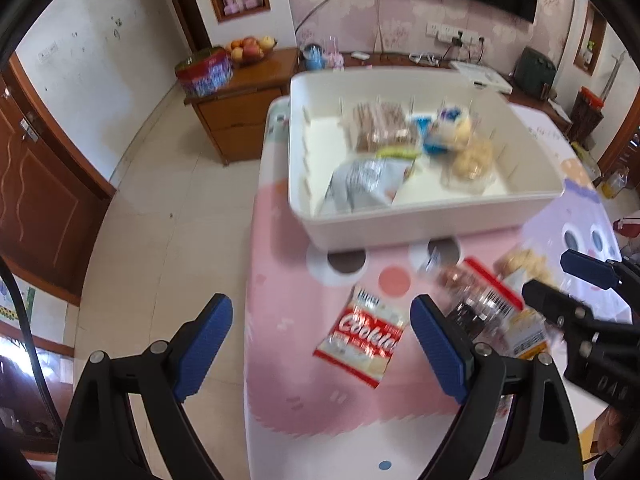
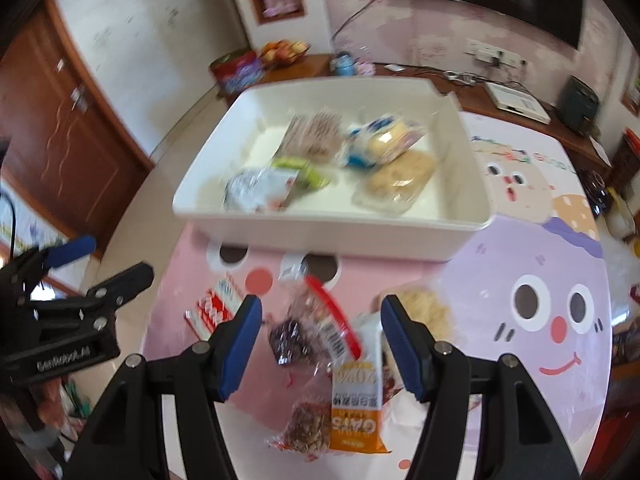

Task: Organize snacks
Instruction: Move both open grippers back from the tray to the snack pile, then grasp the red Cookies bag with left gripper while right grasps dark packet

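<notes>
The white bin [image 2: 328, 224] stands at the far side of the table and already holds several packets: a silver-grey pouch [image 1: 360, 184] at its near left, a brown wafer pack [image 1: 380, 124] farther back, a blue-and-yellow bag [image 2: 380, 140] and a clear pack of pale buns [image 2: 400, 180] to the right. That part of the sorting looks done.

Left on the table, near the bin's front wall, are a red-and-white Cookies packet [image 1: 366, 340], a clear red-edged bag with dark pieces [image 2: 308, 328], an orange-and-white oats packet [image 2: 356, 404], a small clear pack of nut brittle [image 2: 304, 428] and a pale crumbly snack [image 2: 424, 308] at the right. By my reckoning roughly half remains.

The left gripper [image 1: 322, 344] is spread wide with nothing pinched; the Cookies packet lies on the table in the gap between its pads. The right gripper [image 2: 320, 348] is partly spread over the dark-piece bag and the oats packet, its pads apart from them.

The table wears a pink and lilac cartoon cloth [image 2: 520, 320]. Both views are blurred.
</notes>
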`<control>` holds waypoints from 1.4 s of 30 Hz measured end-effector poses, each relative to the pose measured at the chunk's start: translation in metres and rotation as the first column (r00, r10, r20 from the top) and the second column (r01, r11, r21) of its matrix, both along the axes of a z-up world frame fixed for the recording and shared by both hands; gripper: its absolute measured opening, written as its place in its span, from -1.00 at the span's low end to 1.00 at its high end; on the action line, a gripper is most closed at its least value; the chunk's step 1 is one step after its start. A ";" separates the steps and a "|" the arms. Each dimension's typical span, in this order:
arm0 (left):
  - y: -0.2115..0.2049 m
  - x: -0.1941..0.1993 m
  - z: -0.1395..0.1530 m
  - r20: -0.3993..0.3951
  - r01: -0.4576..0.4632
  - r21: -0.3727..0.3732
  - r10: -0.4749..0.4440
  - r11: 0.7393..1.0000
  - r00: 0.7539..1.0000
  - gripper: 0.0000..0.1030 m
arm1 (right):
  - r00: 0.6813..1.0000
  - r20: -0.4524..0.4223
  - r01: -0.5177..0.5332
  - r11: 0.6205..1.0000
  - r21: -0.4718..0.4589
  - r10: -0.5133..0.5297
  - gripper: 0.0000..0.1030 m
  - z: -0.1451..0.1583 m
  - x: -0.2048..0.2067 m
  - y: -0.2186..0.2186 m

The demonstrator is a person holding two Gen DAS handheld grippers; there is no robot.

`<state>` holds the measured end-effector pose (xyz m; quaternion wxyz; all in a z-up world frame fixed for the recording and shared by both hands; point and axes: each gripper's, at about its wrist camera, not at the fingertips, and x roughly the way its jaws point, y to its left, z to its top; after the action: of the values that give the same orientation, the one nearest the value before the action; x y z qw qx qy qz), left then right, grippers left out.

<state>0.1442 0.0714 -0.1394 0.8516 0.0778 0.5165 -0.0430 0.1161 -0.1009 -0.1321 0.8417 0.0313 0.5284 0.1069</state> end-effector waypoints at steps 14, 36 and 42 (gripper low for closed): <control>0.019 0.005 -0.072 -0.140 -0.028 0.000 0.028 1.000 0.990 0.75 | 0.956 -0.067 -0.292 0.938 -0.187 0.285 0.21 -0.081 -0.015 0.057; 0.007 0.027 -0.125 -0.314 0.018 -0.145 -0.063 0.989 0.947 0.74 | 0.919 -0.077 -0.392 0.918 -0.068 0.387 -0.22 -0.097 -0.009 0.051; -0.002 0.032 -0.136 -0.326 0.047 -0.129 -0.087 0.991 0.941 0.71 | 0.935 -0.084 -0.343 0.939 0.027 0.344 -0.22 -0.091 -0.006 0.033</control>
<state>0.1762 0.0694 -0.2756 0.7541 0.0358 0.6455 -0.1152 0.1096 -0.0674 -0.2227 0.7860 -0.0516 0.5613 0.2538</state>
